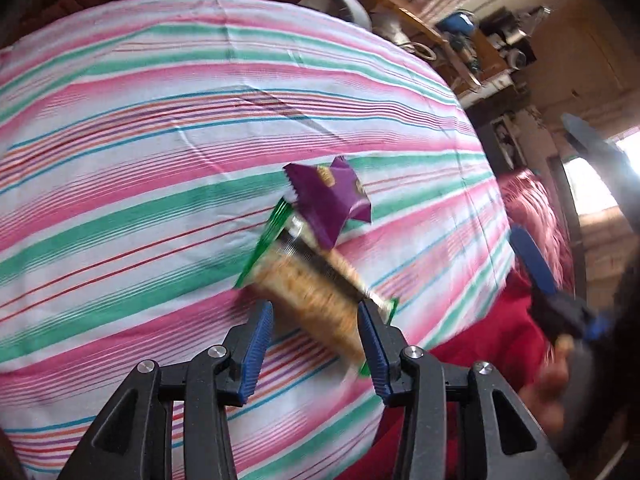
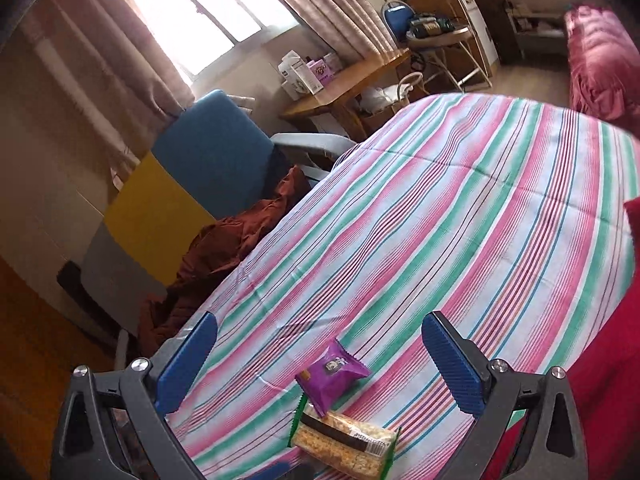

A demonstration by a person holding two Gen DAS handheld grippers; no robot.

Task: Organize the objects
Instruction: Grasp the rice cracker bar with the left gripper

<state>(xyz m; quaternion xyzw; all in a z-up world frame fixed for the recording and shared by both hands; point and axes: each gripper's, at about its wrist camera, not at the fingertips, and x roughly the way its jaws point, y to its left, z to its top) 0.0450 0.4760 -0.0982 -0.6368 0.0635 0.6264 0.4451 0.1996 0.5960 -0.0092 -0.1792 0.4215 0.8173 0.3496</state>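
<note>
A clear, green-edged biscuit packet spans the gap between the blue pads of my left gripper. The gripper looks shut on its near end, though the packet is blurred. The packet's far end lies under a flap of a purple snack packet on the striped bedsheet. In the right wrist view the purple packet rests partly on the biscuit packet. My right gripper stands wide open above them with nothing between its fingers. It also shows at the right of the left wrist view as the right gripper.
Along the bed's far side are a blue and yellow chair, a brown cloth and a wooden desk holding boxes. A person's red sleeve and hand are at the near right. A pink quilt lies beyond.
</note>
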